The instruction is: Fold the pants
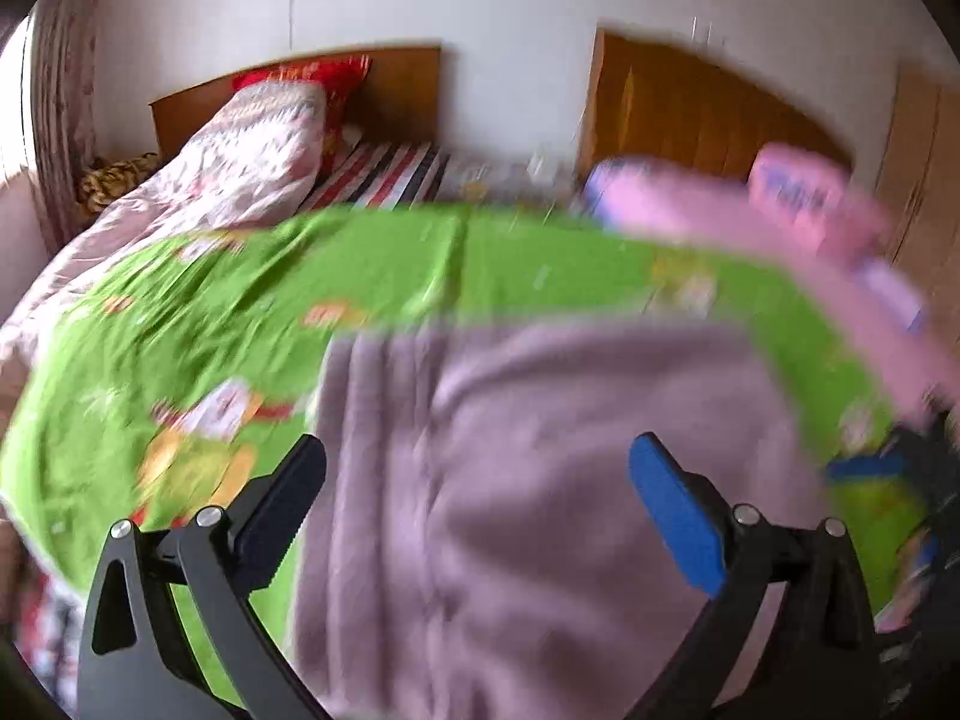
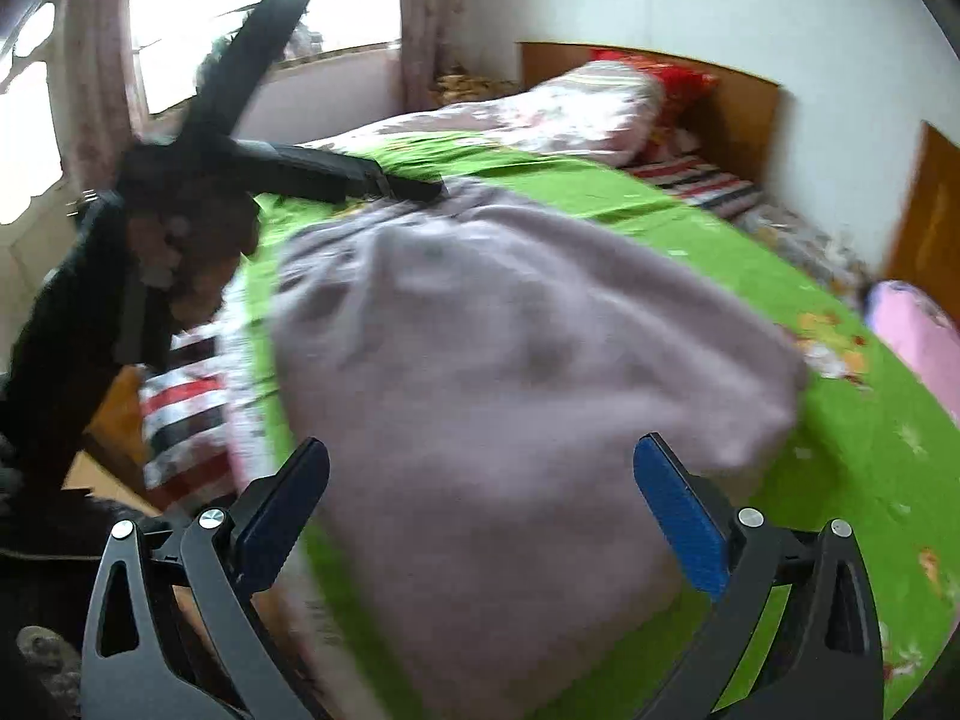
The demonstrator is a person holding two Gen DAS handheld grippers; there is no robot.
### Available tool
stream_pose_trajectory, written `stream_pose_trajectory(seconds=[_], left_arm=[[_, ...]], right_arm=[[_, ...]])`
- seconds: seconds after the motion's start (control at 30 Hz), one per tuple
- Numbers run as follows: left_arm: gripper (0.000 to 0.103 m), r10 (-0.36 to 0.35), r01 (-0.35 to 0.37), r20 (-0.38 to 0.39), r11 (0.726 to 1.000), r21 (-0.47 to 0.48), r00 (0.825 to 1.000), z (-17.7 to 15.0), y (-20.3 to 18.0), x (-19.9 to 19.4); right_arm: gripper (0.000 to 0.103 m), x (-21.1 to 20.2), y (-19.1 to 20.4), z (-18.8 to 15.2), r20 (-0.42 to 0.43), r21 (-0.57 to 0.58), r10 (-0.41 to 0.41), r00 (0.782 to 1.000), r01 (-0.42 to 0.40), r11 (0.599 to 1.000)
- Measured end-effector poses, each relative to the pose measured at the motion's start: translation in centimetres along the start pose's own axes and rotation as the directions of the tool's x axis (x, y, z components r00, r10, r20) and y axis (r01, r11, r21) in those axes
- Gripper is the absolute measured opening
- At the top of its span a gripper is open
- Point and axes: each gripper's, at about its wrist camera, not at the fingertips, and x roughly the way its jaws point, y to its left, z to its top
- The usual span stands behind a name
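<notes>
The pale mauve pants (image 1: pixel 540 480) lie in a folded heap on a green cartoon-print bedsheet (image 1: pixel 210 312). My left gripper (image 1: pixel 477 474) hovers just above them, jaws wide open and empty. In the right wrist view the same pants (image 2: pixel 510 360) fill the middle of the bed. My right gripper (image 2: pixel 480 474) is also wide open above their near end, holding nothing. The left gripper (image 2: pixel 414 187) shows there as a dark shape at the pants' far edge. Both views are motion-blurred.
A pink floral duvet (image 1: pixel 240 156) and red pillow (image 1: pixel 312 75) lie by the wooden headboard (image 1: pixel 408 84). A pink bundle (image 1: pixel 798 198) sits at the sheet's right edge. A wooden wardrobe (image 1: pixel 924 180) stands right. A window (image 2: pixel 240 18) and curtain (image 2: pixel 429 12) are beyond the bed.
</notes>
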Motion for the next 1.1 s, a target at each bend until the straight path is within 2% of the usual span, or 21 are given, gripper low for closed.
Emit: stream_pose_trajectory(seconds=[0.03, 0.07, 0.1, 0.17, 0.2, 0.27, 0.33, 0.4, 0.47, 0.5, 0.57, 0.6, 0.67, 0.73, 0.8, 0.93, 1.03, 1.1], left_arm=[[0.102, 0.101, -0.100, -0.043, 0.994, 0.035, 0.994, -1.0, 0.3, 1.2], [0.102, 0.107, -0.106, -0.063, 0.994, 0.028, 0.992, -1.6, 0.7, 1.9], [0.102, 0.015, -0.019, -0.080, 0.999, -0.046, 0.997, -2.1, 2.2, 2.5], [0.102, -0.110, 0.094, -0.094, 0.982, -0.163, 0.989, -2.6, 4.3, 3.5], [0.102, -0.150, 0.130, -0.094, 0.973, -0.191, 0.984, -2.8, 5.0, 3.9], [0.102, -0.185, 0.165, -0.079, 0.963, -0.211, 0.979, -3.5, 5.4, 4.1], [0.102, -0.188, 0.169, -0.071, 0.962, -0.215, 0.980, -3.8, 5.4, 4.0], [0.102, -0.159, 0.139, -0.075, 0.965, -0.222, 0.984, -4.0, 5.3, 2.8], [0.101, -0.088, 0.074, -0.059, 0.977, -0.201, 0.994, -4.0, 4.6, 1.0], [0.101, -0.066, 0.057, -0.043, 0.980, -0.189, 0.997, -4.0, 4.3, 0.3], [0.101, -0.029, 0.023, -0.028, 0.983, -0.181, 0.999, -4.5, 4.3, -0.8], [0.101, 0.003, -0.009, -0.036, 0.985, -0.173, 0.999, -4.7, 4.3, -0.8], [0.102, 0.061, -0.068, -0.052, 0.985, -0.159, 0.997, -5.3, 4.7, -0.1], [0.102, 0.029, -0.039, -0.054, 0.980, -0.195, 0.998, -5.8, 5.4, 0.2], [0.102, 0.039, -0.046, -0.046, 0.982, -0.183, 0.998, -5.9, 5.4, 0.2], [0.102, 0.054, -0.060, -0.040, 0.983, -0.176, 0.998, -6.1, 5.4, 0.0], [0.102, 0.051, -0.057, -0.037, 0.981, -0.185, 0.998, -6.1, 5.1, 0.0], [0.102, 0.052, -0.059, -0.037, 0.981, -0.185, 0.998, -6.1, 5.2, 0.1]], right_arm=[[0.099, 0.6, 0.3, -0.3, -0.032, -0.011, 0.029, 0.999, -0.029, 1.000], [0.099, 1.5, 0.4, -0.5, -0.073, -0.015, 0.025, 0.997, -0.026, 1.000], [0.099, 2.7, 0.1, -1.1, -0.132, -0.012, 0.013, 0.991, -0.015, 1.000], [0.099, 2.6, 0.0, -2.1, -0.116, -0.030, 0.022, 0.993, -0.025, 0.999], [0.099, 2.2, -0.5, -2.6, -0.107, -0.007, 0.040, 0.993, -0.041, 0.999], [0.099, 1.4, -0.8, -3.2, -0.092, 0.025, 0.046, 0.995, -0.044, 0.999], [0.099, 1.0, -0.9, -4.0, -0.091, 0.016, 0.010, 0.996, -0.008, 1.000], [0.099, 0.4, -0.5, -4.0, -0.102, 0.013, -0.041, 0.994, 0.042, 0.999], [0.098, -0.9, 0.3, -3.5, -0.089, 0.039, -0.081, 0.993, 0.085, 0.996], [0.098, -1.9, 0.7, -3.5, -0.050, 0.047, -0.068, 0.996, 0.070, 0.996], [0.099, -3.4, 1.5, -3.6, 0.059, 0.059, 0.015, 0.998, -0.019, 0.998], [0.099, -3.3, 1.6, -3.8, 0.062, 0.061, 0.024, 0.998, -0.028, 0.998], [0.099, -0.7, 0.8, -4.8, -0.044, 0.105, -0.004, 0.999, 0.009, 0.994], [0.099, -0.5, 0.2, -5.6, -0.006, 0.129, 0.019, 1.000, -0.018, 0.991], [0.099, -0.9, -0.5, -5.7, 0.001, 0.170, 0.038, 0.999, -0.038, 0.985], [0.099, -1.6, -0.8, -6.2, -0.084, 0.228, -0.090, 0.992, 0.107, 0.968], [0.099, -3.4, -0.3, -6.1, 0.030, 0.259, -0.055, 0.998, 0.046, 0.965], [0.099, -3.3, 1.0, -5.3, 0.048, 0.218, -0.075, 0.996, 0.063, 0.974]])
